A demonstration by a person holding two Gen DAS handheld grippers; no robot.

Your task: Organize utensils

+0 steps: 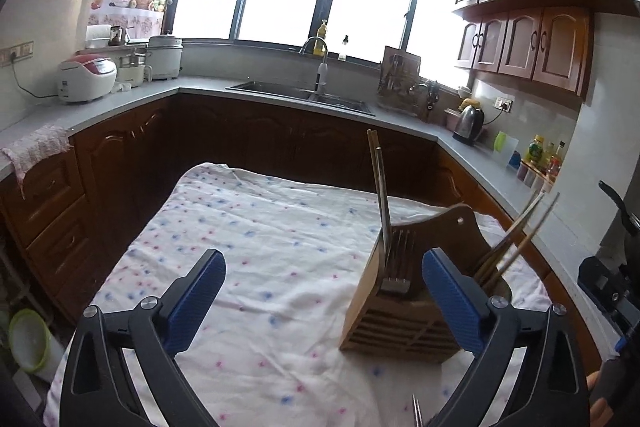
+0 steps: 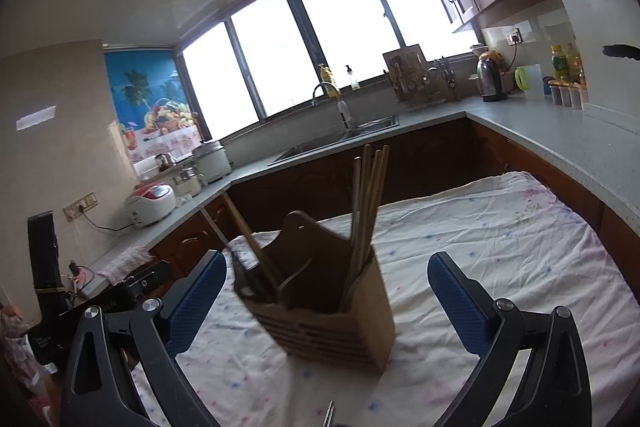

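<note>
- Apparently the loading step is finished or close to it, judging by how things lie; the wooden utensil holder (image 1: 404,311) stands upright on the dotted cloth (image 1: 260,247) with utensils already in it, and almost nothing loose shows on the cloth.
- Both tongs stand wide apart and hold nothing; the left gripper (image 1: 324,301) has bare cloth between its pads, with the holder just beside its right-hand pad; the right gripper (image 2: 326,301) frames the holder between its pads without touching it.
- Inside the holder: a fork (image 1: 394,259) with tines up beside a pair of metal chopsticks (image 1: 380,187) in one compartment; a bundle of wooden chopsticks (image 2: 368,203) leaning in another; a dark-handled piece at the far left that I cannot identify.
- A thin metal tip (image 2: 330,413) shows at the bottom edge of each view; if that is a stray utensil, the next move calls for closing on it low and dropping it into its matching compartment.
</note>
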